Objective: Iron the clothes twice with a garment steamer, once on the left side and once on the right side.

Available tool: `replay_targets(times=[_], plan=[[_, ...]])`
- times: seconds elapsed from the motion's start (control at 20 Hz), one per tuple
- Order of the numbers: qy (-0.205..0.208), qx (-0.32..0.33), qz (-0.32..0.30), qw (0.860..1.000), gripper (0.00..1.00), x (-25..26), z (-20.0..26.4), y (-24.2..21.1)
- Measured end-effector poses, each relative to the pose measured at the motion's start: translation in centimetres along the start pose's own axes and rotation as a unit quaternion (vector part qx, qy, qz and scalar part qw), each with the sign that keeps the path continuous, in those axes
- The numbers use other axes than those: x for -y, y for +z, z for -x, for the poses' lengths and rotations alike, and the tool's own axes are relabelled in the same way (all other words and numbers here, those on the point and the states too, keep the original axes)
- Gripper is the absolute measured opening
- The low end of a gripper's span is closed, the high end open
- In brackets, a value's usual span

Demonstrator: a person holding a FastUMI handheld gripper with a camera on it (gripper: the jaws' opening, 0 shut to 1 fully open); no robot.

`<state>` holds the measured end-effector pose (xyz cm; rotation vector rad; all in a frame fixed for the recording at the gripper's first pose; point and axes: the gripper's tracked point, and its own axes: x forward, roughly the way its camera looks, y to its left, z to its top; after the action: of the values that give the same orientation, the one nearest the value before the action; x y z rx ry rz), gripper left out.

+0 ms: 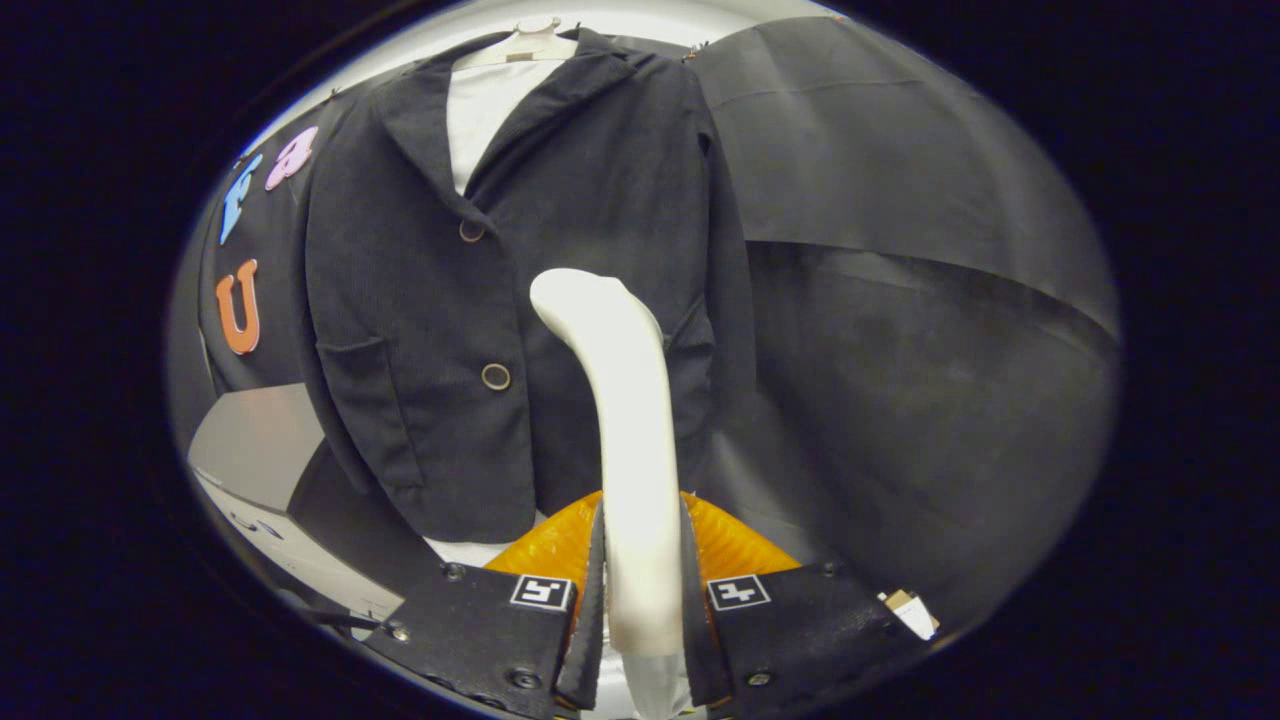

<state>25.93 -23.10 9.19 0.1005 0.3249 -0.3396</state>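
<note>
- Squarely between the gripper [643,590] fingers stands the white garment steamer [625,440], both fingers clamped on its handle.
- Its curved head rises ahead of the fingers, just in front of the dark jacket [520,280].
- That jacket hangs on a hanger [520,45] over a white shirt [485,110], beyond the steamer.

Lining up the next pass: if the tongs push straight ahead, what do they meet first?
Probably the dark jacket on its hanger. The tongs are shut on the white steamer, whose head leads and looks close to the cloth already; depth is unclear.
</note>
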Motion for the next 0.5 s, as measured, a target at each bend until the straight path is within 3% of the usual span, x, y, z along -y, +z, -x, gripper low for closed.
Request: replay_targets(times=[0.5], plan=[[-0.005, -0.057, -0.001, 0.998, 0.36, 0.4, -1.6, -5.6]])
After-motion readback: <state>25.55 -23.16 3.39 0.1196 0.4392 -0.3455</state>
